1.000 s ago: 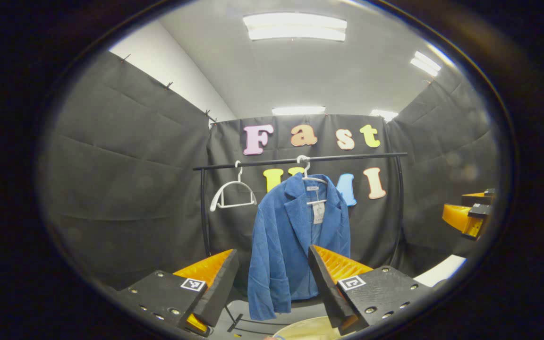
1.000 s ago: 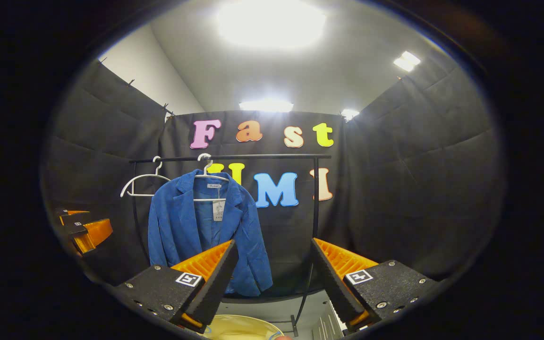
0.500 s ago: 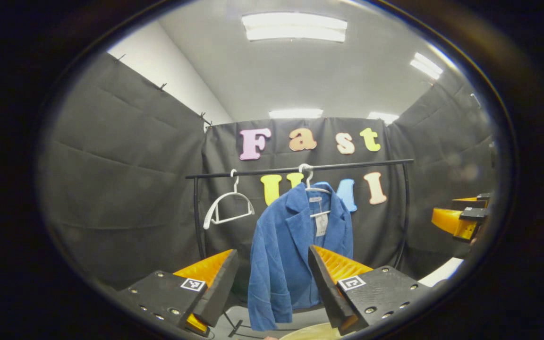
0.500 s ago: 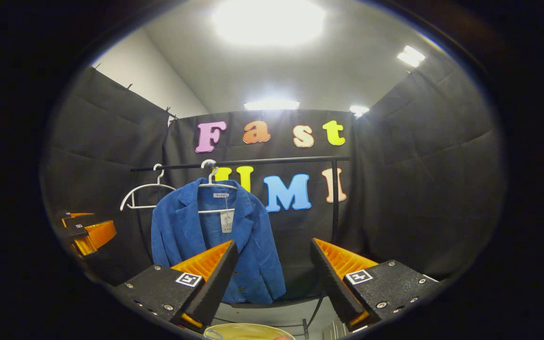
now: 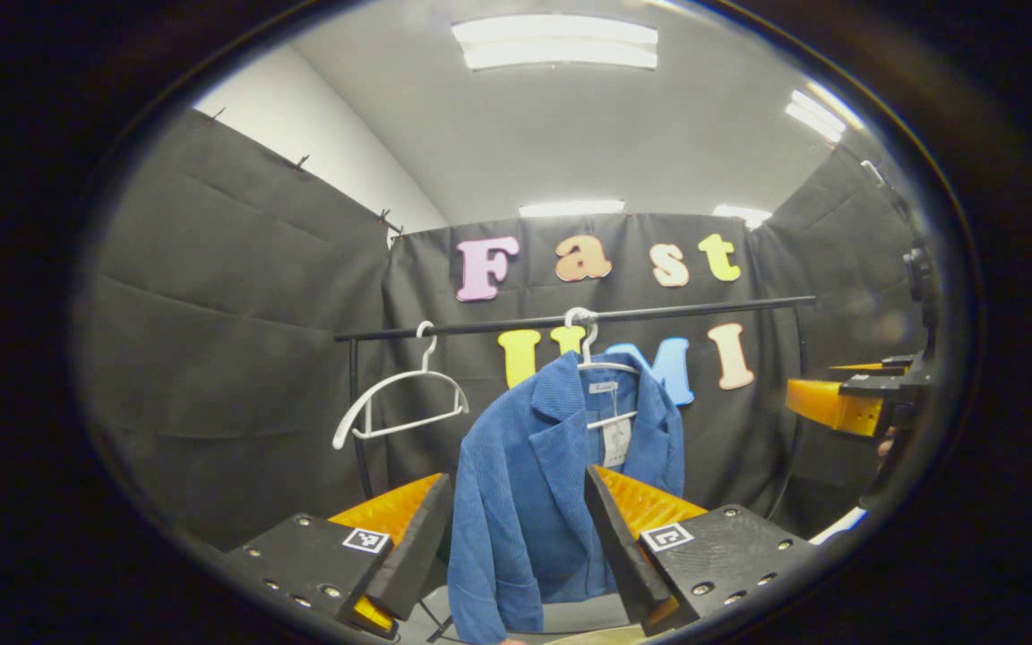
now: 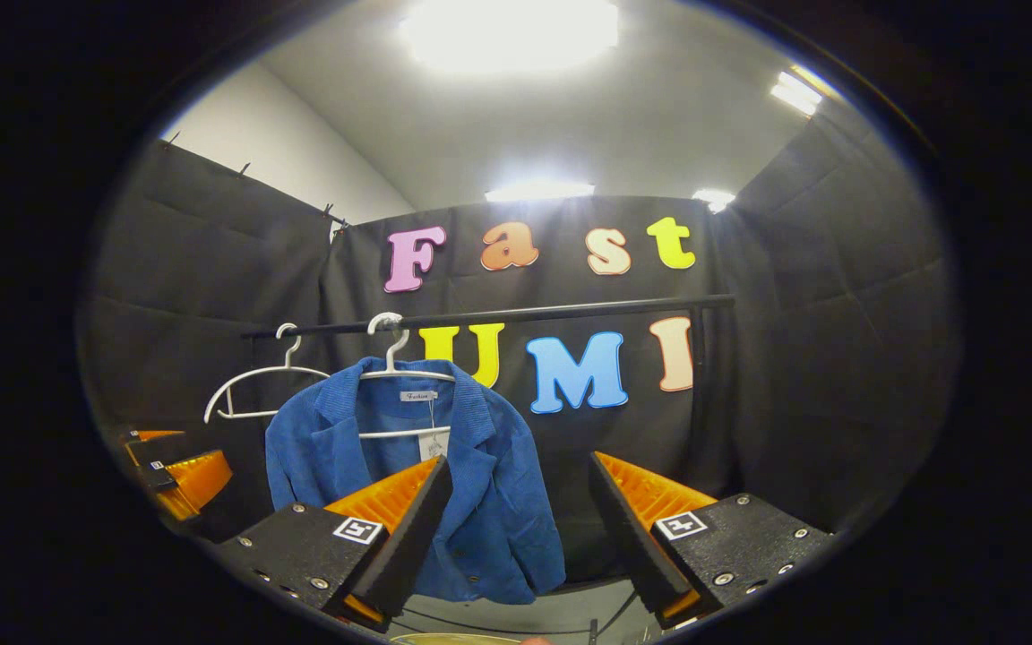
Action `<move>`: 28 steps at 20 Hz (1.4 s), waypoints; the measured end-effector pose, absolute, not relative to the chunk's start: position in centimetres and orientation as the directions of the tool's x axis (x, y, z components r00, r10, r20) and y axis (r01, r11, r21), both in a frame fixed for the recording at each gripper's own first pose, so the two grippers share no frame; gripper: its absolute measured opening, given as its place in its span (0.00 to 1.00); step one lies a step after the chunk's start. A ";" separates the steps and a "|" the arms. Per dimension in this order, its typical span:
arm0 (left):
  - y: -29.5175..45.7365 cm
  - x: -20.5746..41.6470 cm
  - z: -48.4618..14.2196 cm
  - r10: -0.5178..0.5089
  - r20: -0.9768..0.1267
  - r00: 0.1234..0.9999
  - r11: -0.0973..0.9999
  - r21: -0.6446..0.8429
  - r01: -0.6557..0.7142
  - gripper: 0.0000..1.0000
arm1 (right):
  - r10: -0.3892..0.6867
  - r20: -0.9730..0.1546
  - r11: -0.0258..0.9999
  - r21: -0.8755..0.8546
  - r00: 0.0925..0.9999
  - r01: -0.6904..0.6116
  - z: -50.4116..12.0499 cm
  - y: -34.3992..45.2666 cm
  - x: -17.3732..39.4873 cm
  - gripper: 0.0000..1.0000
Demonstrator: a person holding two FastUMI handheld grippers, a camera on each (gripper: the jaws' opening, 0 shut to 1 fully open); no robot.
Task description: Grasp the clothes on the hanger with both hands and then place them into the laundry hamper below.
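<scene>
A: Jacket [image 5: 552,484] orientation?

B: Hangs long axis vertical on its hanger [image 6: 395,358] from the rail [image 6: 516,315], front toward me. Left tongs [image 5: 511,546] and right tongs [image 6: 516,537] both wide, empty.

A: Change?

B: Jacket looms larger; I've moved closer.

the left gripper [image 5: 516,537] has two wedge-shaped fingers [image 5: 408,537] with ribbed inner faces, fixed to flat black blocks with small screws. each block carries a square black-and-white marker [image 5: 666,537]. the right gripper [image 6: 516,537] has the same build.
</scene>
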State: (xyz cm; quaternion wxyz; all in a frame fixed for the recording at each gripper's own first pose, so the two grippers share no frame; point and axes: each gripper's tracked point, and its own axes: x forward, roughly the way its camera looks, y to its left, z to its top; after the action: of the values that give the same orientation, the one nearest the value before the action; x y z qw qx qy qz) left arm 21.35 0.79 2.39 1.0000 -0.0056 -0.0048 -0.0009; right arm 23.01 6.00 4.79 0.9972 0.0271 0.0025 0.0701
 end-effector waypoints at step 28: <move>-4.7 41.6 -9.0 0.186 -0.182 0.965 0.982 0.016 -0.187 0.86 | 0.475 -0.117 0.878 0.131 0.872 -0.460 -6.3 15.0 46.2 0.94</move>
State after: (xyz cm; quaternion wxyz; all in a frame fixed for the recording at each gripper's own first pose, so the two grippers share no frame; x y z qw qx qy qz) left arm 41.56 -4.66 -8.99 0.9913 -0.0007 0.0919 0.0940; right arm 46.16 15.02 -6.28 0.9663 0.0496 0.0730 0.2420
